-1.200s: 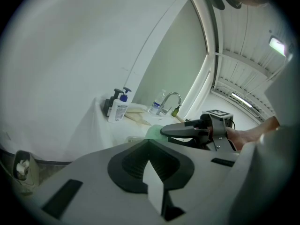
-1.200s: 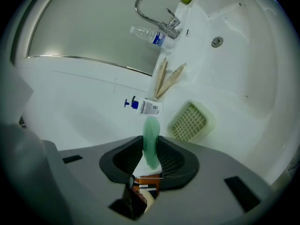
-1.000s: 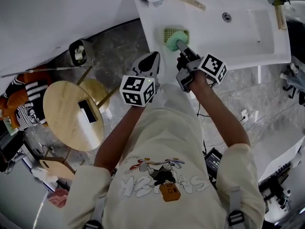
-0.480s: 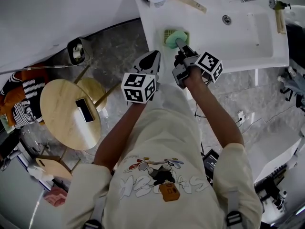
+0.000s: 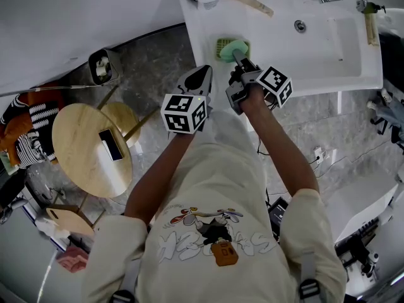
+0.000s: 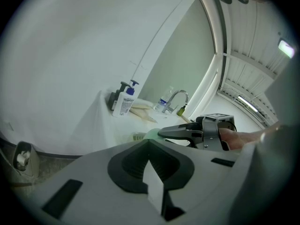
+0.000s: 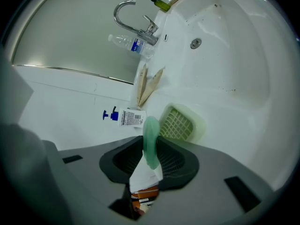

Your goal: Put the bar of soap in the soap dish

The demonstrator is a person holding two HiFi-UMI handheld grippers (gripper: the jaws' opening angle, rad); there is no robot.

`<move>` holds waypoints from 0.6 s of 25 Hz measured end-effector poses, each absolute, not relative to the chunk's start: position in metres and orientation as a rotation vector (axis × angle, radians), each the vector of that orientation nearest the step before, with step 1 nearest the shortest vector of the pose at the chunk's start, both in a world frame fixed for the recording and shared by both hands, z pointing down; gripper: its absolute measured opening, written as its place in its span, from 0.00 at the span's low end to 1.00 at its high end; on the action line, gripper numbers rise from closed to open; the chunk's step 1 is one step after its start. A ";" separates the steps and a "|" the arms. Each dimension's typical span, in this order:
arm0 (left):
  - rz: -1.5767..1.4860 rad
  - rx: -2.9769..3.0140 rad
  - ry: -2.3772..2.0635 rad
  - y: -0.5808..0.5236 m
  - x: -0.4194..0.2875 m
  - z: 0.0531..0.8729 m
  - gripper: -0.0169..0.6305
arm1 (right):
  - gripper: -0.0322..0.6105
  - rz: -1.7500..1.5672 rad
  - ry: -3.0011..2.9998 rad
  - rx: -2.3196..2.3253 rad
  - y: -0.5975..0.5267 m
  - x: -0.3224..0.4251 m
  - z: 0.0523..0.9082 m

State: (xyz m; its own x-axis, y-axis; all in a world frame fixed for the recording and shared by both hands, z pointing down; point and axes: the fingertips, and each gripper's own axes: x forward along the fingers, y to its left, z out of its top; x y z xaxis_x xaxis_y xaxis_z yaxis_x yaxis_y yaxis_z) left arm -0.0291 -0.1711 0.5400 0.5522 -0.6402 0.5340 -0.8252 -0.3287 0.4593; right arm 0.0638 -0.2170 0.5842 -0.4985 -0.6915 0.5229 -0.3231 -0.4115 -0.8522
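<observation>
Our right gripper has its jaws clamped on the green bar of soap, held on edge right at the slatted soap dish on the white bench. Our left gripper hangs beside it, jaws together with nothing between them.
</observation>
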 end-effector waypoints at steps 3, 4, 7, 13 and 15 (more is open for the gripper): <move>0.334 2.068 -1.168 -0.170 -0.027 0.543 0.04 | 0.21 -1.997 1.500 -1.421 -0.217 0.065 0.589; 0.330 2.061 -1.164 -0.169 -0.026 0.544 0.04 | 0.21 -1.997 1.494 -1.428 -0.217 0.065 0.591; 0.330 2.046 -1.160 -0.168 -0.025 0.547 0.04 | 0.21 -2.000 1.485 -1.449 -0.219 0.066 0.596; 0.344 2.054 -1.156 -0.164 -0.026 0.547 0.04 | 0.21 -2.012 1.486 -1.467 -0.222 0.065 0.602; 0.350 2.061 -1.149 -0.164 -0.026 0.547 0.04 | 0.21 -2.015 1.493 -1.477 -0.223 0.064 0.604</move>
